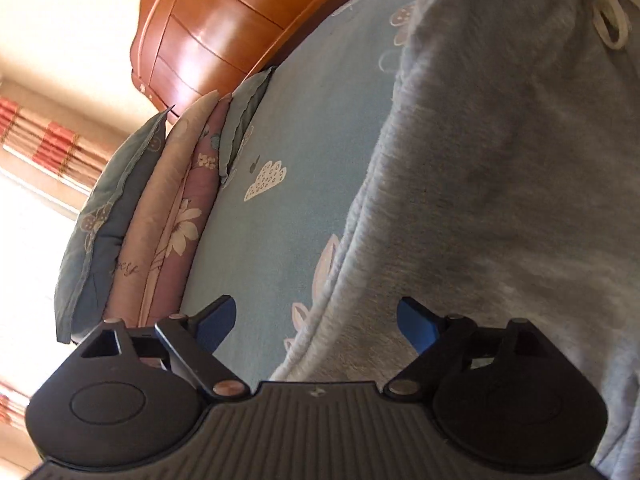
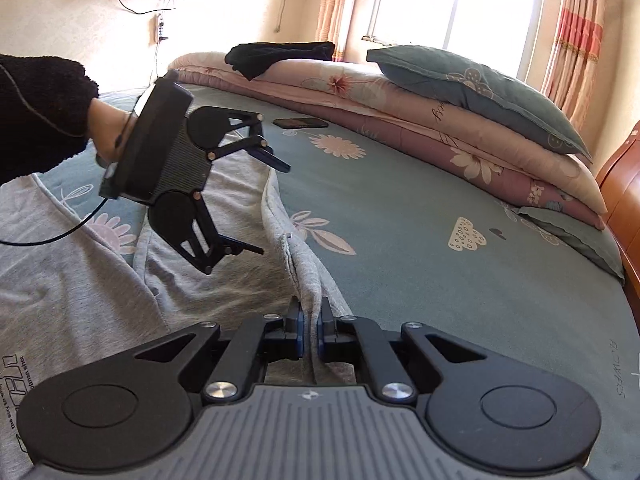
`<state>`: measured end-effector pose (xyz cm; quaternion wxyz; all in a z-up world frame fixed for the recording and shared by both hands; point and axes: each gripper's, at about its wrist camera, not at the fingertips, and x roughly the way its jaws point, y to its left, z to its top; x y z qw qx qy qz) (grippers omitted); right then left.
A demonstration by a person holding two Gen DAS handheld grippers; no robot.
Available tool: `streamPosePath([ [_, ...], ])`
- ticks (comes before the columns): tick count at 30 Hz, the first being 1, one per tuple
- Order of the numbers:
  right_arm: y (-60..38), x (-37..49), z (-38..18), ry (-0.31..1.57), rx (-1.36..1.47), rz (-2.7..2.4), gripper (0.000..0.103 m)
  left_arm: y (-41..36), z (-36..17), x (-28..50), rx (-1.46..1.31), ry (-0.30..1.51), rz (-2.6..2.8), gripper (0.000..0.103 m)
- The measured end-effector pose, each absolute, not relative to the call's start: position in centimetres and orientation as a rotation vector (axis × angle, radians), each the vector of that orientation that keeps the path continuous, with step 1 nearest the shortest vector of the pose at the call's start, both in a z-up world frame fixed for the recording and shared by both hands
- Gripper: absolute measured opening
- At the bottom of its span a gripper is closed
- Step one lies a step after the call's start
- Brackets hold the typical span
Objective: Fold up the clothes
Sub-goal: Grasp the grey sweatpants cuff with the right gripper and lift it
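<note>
Grey sweatpants (image 2: 224,280) spread on blue floral bedsheet (image 2: 440,280), long axis running away from right wrist camera toward folded quilts (image 2: 460,136); drawstring (image 1: 608,20) at far end in left view. Right gripper (image 2: 310,330) clamped on folded fabric edge. Left gripper (image 2: 268,208) held by hand (image 2: 108,136) above pants, fingers apart, nothing between them.

window (image 2: 460,4): sunlit, far ahead of claw | curtains (image 2: 580,28): red-striped | walls: cream | headboard (image 1: 208,32): glossy wood | bed (image 2: 420,240): blue floral sheet
</note>
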<state>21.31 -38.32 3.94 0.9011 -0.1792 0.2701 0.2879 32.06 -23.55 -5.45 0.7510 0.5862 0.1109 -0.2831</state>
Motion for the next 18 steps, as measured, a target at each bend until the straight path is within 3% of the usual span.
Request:
streamPosePath([
  [1,-38.0,20.9,4.0,0.56,-0.383,0.608,0.008,-23.7,-6.2,32.2,1.337,0.215,-0.619,0.081],
  [3,-37.5,20.2,3.8,0.561,-0.416,0.621,0.008,-23.9,-7.4,32.4,1.424,0.198,-0.606,0.058],
  [5,-37.1,19.8,3.5,0.563,-0.44,0.629,0.008,-23.9,-7.6,32.7,1.429,0.269,-0.618,0.018],
  [6,-37.0,19.7,3.4,0.566,-0.451,0.63,0.008,-23.9,-7.5,32.8,1.421,0.302,-0.629,0.01],
  [9,-36.9,19.5,3.1,0.561,-0.468,0.617,0.008,-23.4,-7.6,32.2,1.416,0.297,-0.636,0.004],
  [15,-36.3,19.1,2.4,0.543,-0.546,0.578,0.01,-23.3,-7.2,32.0,1.399,0.314,-0.634,0.003],
  [18,-35.7,18.8,1.4,0.531,-0.637,0.539,0.02,-23.3,-6.7,32.2,1.368,0.319,-0.63,0.003],
])
